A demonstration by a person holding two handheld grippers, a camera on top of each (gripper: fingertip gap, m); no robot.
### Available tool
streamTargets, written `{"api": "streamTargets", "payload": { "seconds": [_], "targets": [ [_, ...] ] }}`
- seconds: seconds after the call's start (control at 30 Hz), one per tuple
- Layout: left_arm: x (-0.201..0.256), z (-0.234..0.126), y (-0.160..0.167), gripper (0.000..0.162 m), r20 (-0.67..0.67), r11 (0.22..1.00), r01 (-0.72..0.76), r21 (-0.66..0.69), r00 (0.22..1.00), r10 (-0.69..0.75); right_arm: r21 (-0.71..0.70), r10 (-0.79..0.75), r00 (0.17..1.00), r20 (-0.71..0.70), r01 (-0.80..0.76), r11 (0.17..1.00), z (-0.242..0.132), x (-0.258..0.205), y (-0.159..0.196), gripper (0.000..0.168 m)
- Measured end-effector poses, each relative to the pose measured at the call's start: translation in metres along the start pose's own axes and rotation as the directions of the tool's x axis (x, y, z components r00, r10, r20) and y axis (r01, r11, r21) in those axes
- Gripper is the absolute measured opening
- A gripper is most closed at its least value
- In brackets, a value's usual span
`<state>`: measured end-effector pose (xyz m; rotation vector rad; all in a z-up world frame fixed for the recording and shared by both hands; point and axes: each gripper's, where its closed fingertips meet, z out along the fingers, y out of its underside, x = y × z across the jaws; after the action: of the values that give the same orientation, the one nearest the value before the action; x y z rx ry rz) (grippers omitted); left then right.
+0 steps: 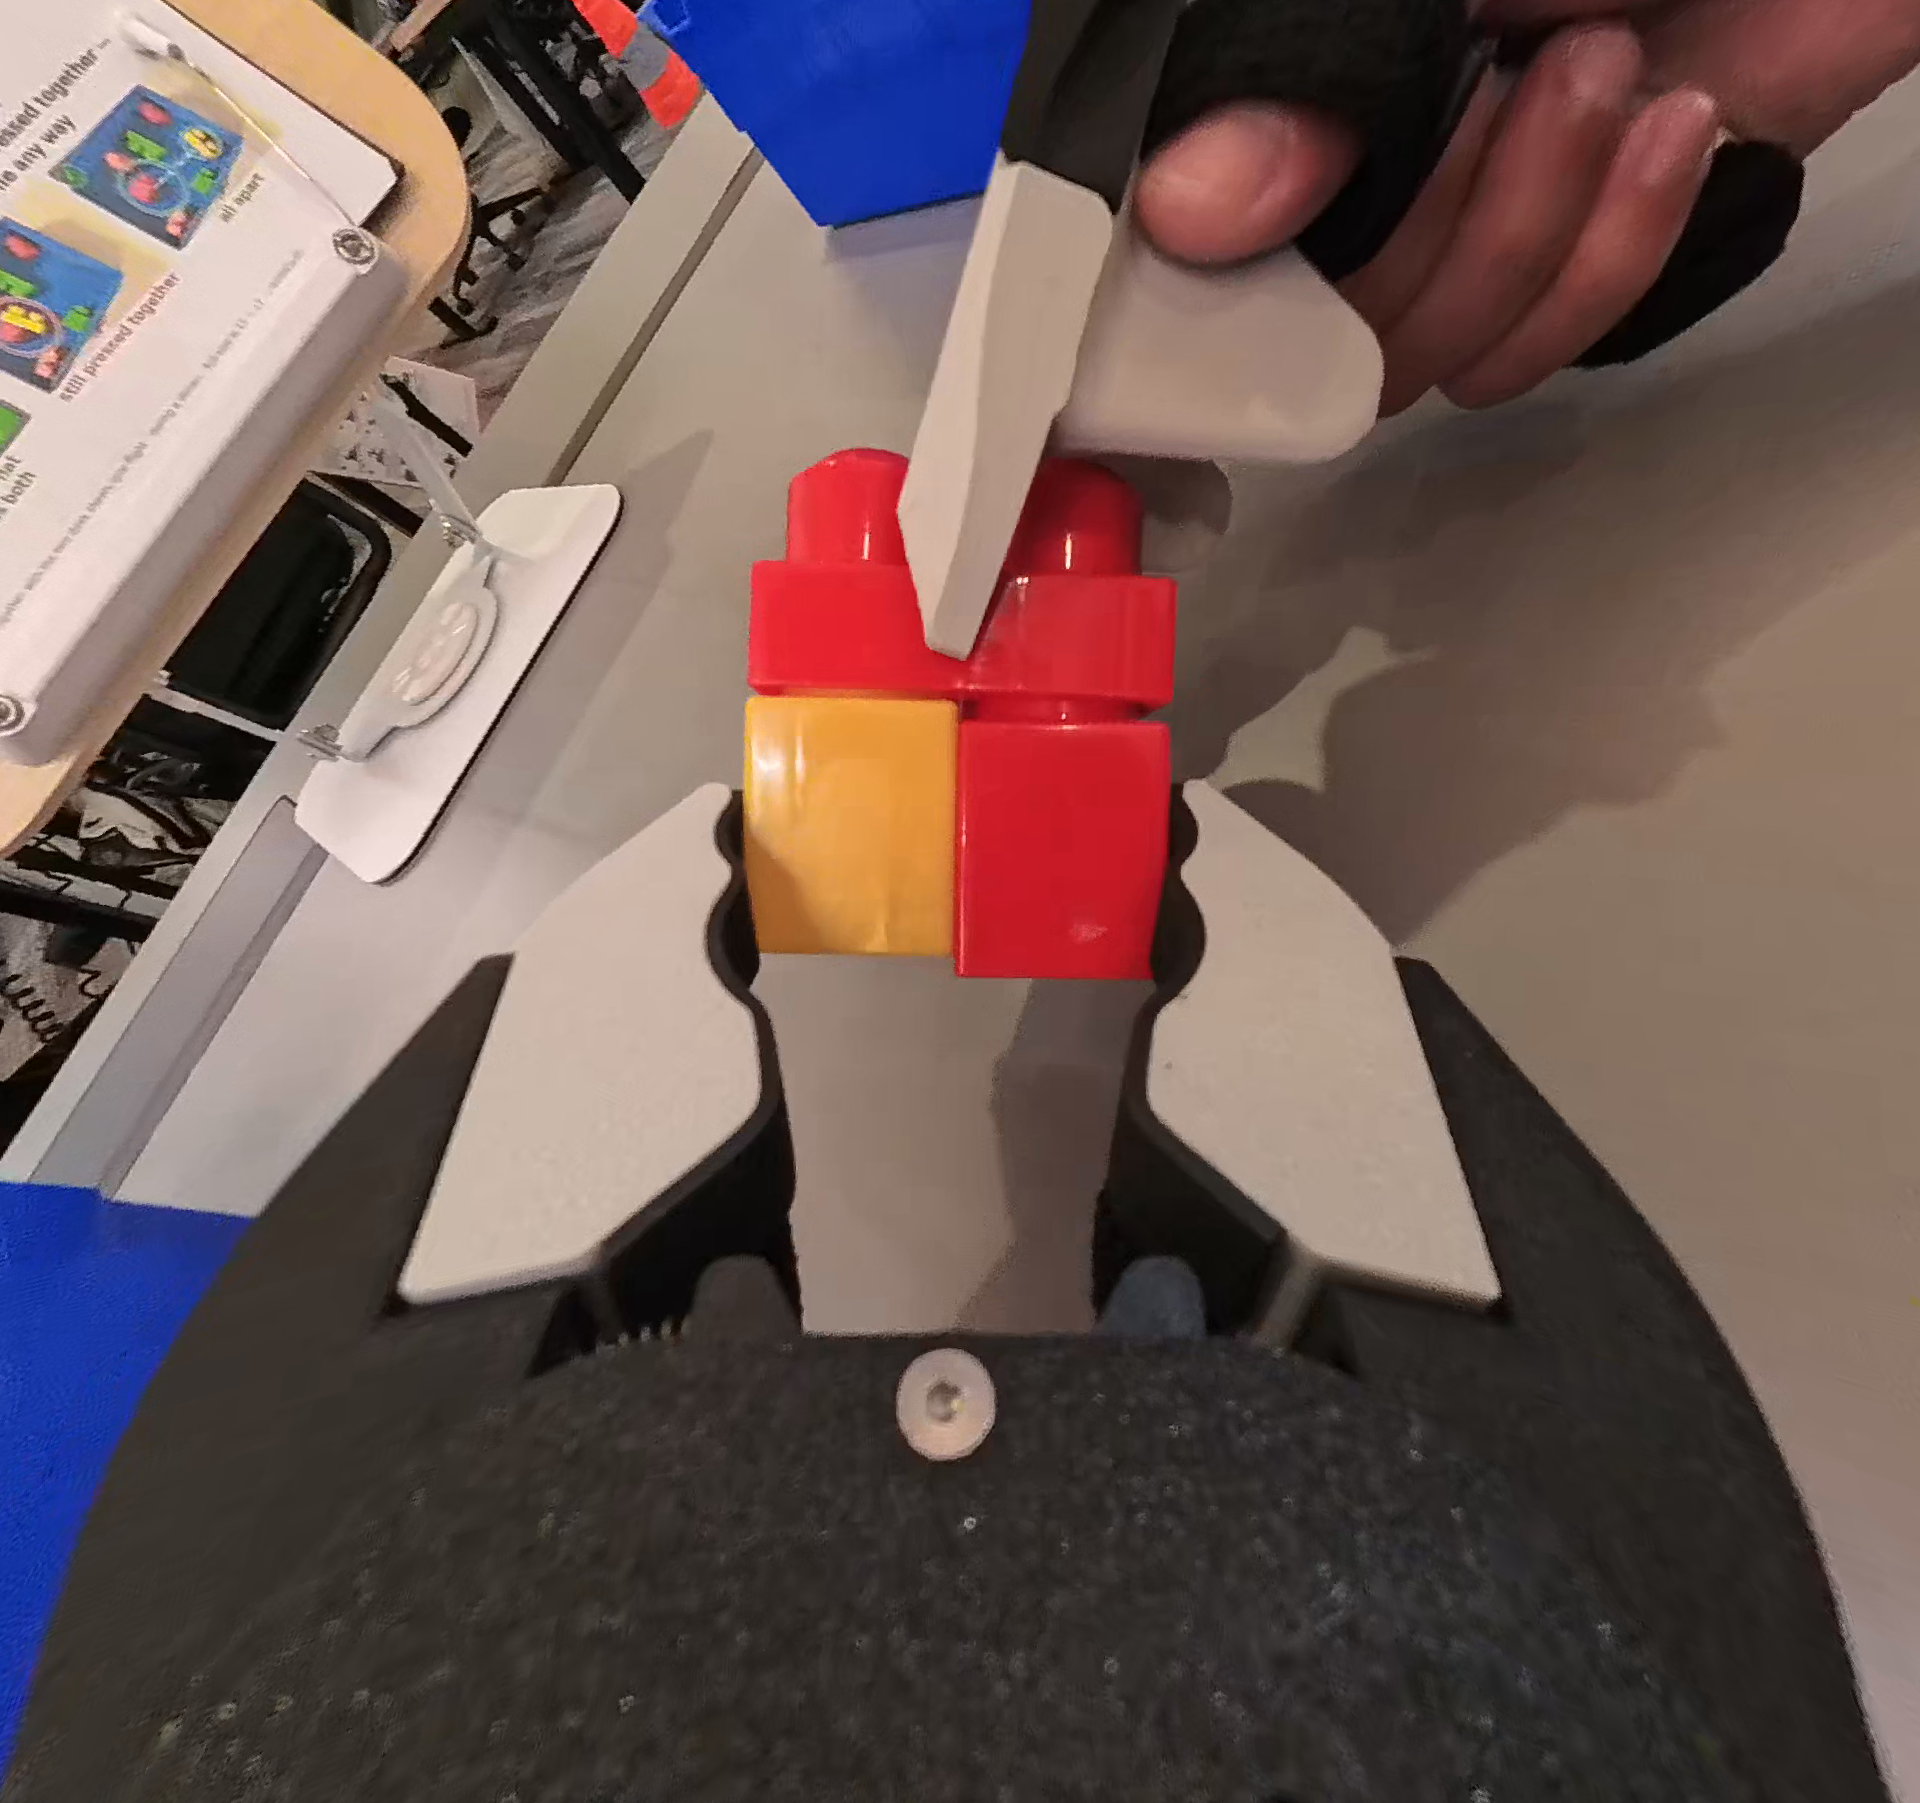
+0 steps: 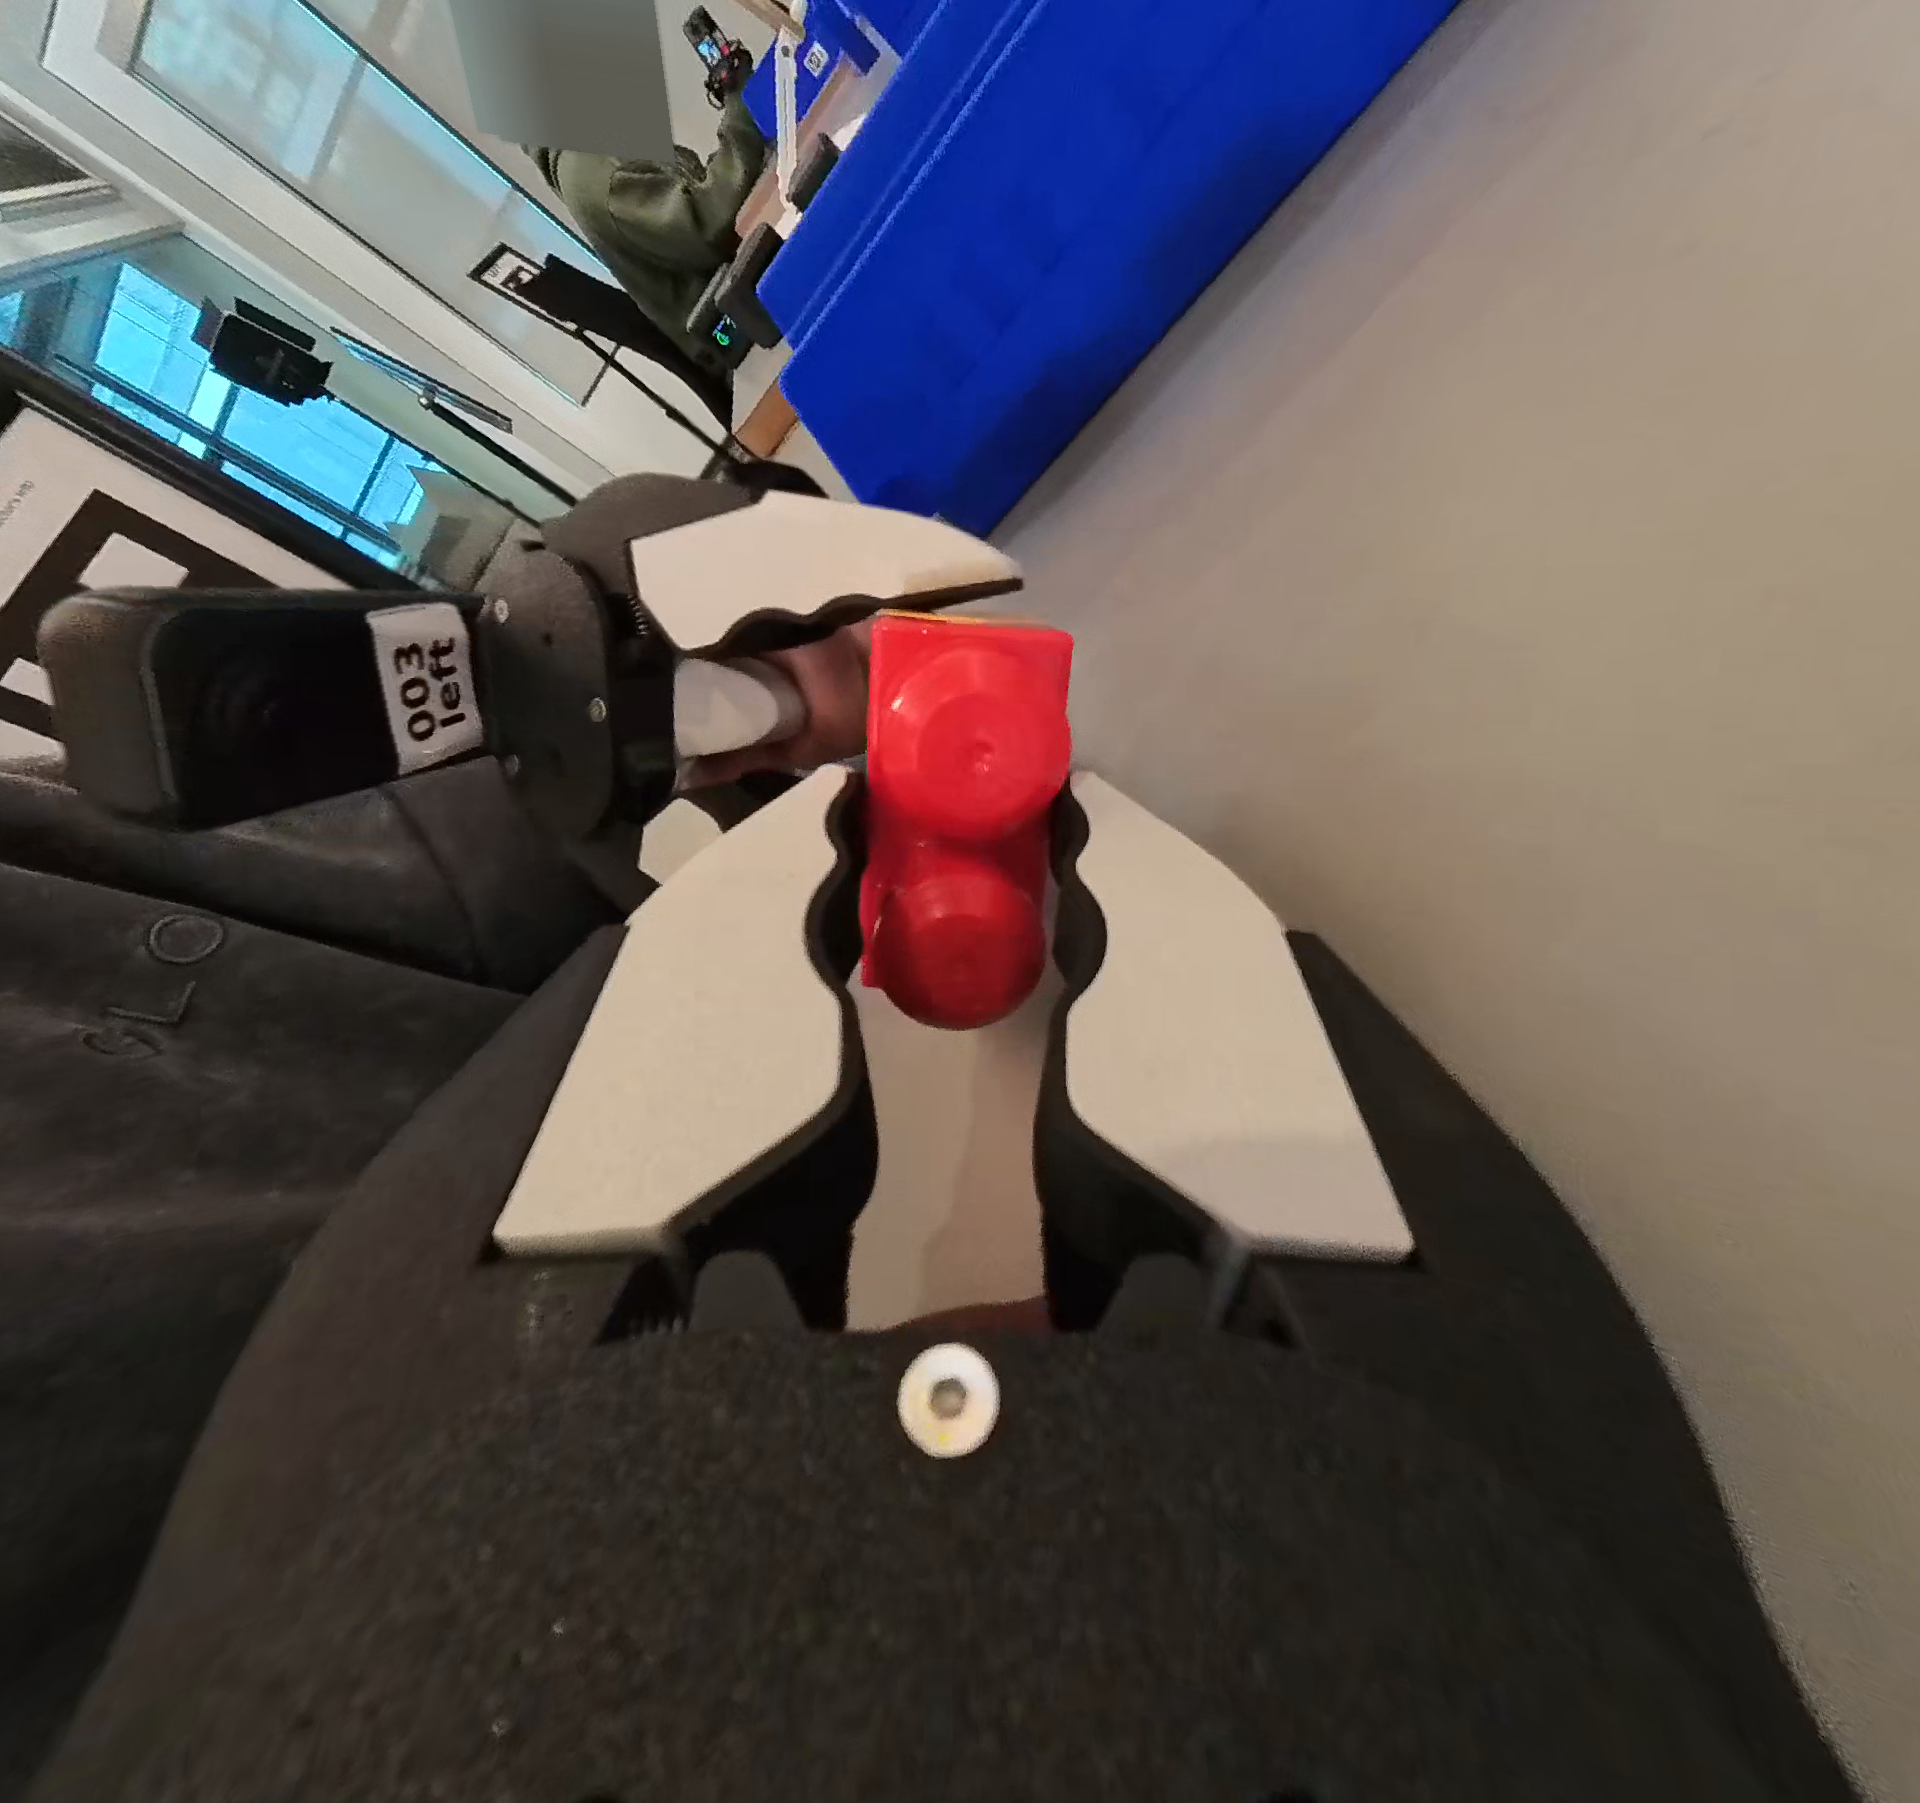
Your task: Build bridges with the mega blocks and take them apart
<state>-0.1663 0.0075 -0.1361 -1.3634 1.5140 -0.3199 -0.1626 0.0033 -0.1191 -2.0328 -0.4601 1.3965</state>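
Left wrist view: the left gripper (image 1: 956, 880) fingers pinch the yellow (image 1: 850, 823) and red plastic base blocks (image 1: 1060, 844); the right gripper (image 2: 956, 880) fingers pinch the two-stud red top block (image 2: 961, 818) between them (light, rigid, glossy; grip flat sides).

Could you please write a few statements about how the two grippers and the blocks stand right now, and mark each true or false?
1. The left gripper clamps the yellow block and red cube block side by side. True.
2. The right gripper is open and empty. False: it is shut on the red two-stud block.
3. The red two-stud block spans both lower blocks. True.
4. The blue bin holds the blocks. False: they are held between the grippers.
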Motion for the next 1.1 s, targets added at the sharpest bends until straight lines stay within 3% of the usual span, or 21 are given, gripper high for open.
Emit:
{"api": "streamTargets", "payload": {
  "seconds": [0.53, 0.9, 1.0, 1.1],
  "targets": [
    [0.012, 0.008, -0.001, 0.074, -0.041, 0.999, -0.042, -0.019, 0.998, 0.041, -0.054, -0.031, 0.999, -0.04, 0.029, 0.998, 0.0, 0.003, 0.012, 0.034],
    [0.003, 0.005, -0.001, 0.08, -0.012, 0.999, -0.034, -0.034, 0.999, 0.033, 0.007, -0.026, 0.999, -0.024, 0.026, 1.0, -0.001, 0.008, 0.006, 0.034],
    [-0.002, -0.005, -0.005, 0.083, -0.042, 0.998, 0.056, -0.002, 0.998, -0.056, 0.054, -0.007, 1.0, -0.008, 0.007, 0.999, -0.007, 0.01, 0.0, 0.034],
    [-0.006, -0.011, -0.006, 0.083, -0.138, 0.95, 0.311, 0.02, 0.942, -0.306, 0.158, -0.032, 0.998, 0.053, 0.023, 0.987, -0.015, -0.001, -0.015, 0.034]
  ]
}}
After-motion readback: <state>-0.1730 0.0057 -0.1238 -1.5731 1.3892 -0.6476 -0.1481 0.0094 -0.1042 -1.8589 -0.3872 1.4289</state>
